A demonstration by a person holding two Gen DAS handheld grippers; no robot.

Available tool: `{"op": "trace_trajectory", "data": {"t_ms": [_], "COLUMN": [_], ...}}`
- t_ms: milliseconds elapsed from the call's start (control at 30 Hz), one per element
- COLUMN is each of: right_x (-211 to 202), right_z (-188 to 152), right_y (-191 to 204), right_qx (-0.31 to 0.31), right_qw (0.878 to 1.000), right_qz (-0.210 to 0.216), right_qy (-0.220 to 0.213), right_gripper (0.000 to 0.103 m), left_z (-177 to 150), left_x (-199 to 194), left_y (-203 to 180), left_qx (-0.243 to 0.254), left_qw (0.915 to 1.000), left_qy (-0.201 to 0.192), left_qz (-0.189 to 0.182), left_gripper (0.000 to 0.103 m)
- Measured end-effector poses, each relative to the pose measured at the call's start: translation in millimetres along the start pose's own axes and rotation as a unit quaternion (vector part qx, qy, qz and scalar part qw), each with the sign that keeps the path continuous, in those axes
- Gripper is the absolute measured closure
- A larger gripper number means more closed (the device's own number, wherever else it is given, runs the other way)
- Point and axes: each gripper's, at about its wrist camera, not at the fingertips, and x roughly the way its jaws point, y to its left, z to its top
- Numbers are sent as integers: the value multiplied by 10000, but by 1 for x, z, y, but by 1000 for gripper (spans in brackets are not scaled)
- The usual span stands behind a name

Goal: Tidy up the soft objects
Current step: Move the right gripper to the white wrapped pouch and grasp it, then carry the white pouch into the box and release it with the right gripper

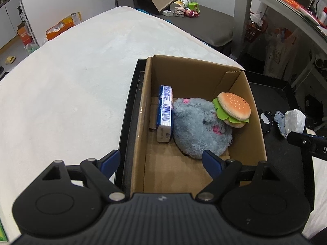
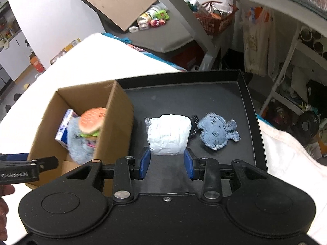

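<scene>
Right gripper (image 2: 167,163) open wide just short of the white packet (image 2: 168,134) on the black tray (image 2: 251,110). Push forward so both pads straddle its middle, then squeeze gently. Left gripper (image 1: 161,161) wide, empty, over the box (image 1: 255,110).

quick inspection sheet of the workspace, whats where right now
surface: black tray on a white cloth-covered table
job's things: cardboard box on the tray holds a grey plush, burger plush and blue-white packet; white bundle and blue fuzzy piece lie on the tray
clutter: small black item between bundle and fuzzy piece
grippers: left tool open above the box; right tool open, just short of the white bundle
cables: nothing seen
surroundings: shelves, orange basket, toys behind
</scene>
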Motion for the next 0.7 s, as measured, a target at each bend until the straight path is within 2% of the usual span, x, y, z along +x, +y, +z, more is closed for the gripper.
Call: {"op": "trace_trajectory", "data": {"t_ms": [700], "right_x": [-24], "right_z": [13], "right_y": [53], "right_qx": [-338], "right_qw": [9990], "right_qz": [135], "right_qy": [-265], "right_gripper": [68], "left_z": [-8], "left_x": [-8], "left_y": [30], "left_qx": [-145], "left_qw": [9989], "left_qy": [-94], "left_qz": [-447], "left_gripper": [17]}}
